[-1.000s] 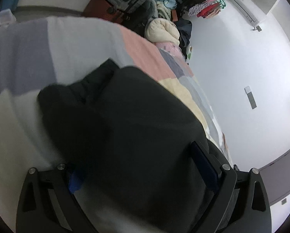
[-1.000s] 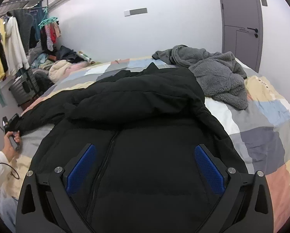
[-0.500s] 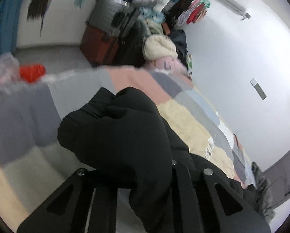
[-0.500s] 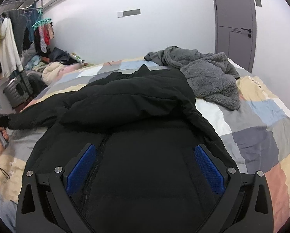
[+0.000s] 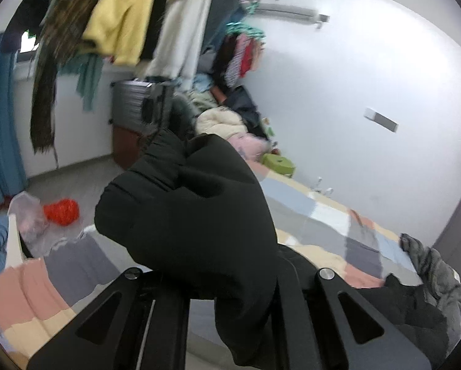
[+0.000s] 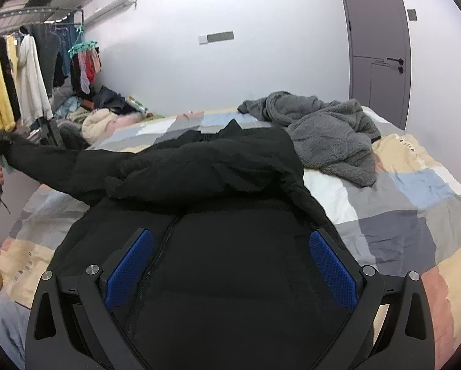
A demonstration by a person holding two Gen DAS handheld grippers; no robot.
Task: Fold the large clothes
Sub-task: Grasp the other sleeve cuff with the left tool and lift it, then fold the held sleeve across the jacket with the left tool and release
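Observation:
A large black padded jacket [image 6: 230,203] lies zip-up on the patchwork bed cover [image 6: 400,203]. My left gripper [image 5: 227,280] is shut on the cuff end of its sleeve [image 5: 193,209] and holds it lifted above the bed's edge; the sleeve [image 6: 55,160] stretches out taut to the left in the right wrist view. My right gripper [image 6: 230,271] is open with its blue pads [image 6: 332,271] spread, hovering just over the jacket's front hem area, holding nothing.
A grey fleece garment [image 6: 329,132] lies bunched at the far side of the bed. A clothes rack [image 5: 122,21] with hanging clothes, a grey suitcase [image 5: 135,104] and a clothes pile [image 6: 101,120] stand beyond the bed. A red bag [image 5: 61,211] lies on the floor. A grey door [image 6: 375,46] is at the back right.
My left gripper closed on the sleeve cuff and lifted it up and outward, pulling the sleeve straight. My right gripper stayed open over the jacket, shifting only slightly.

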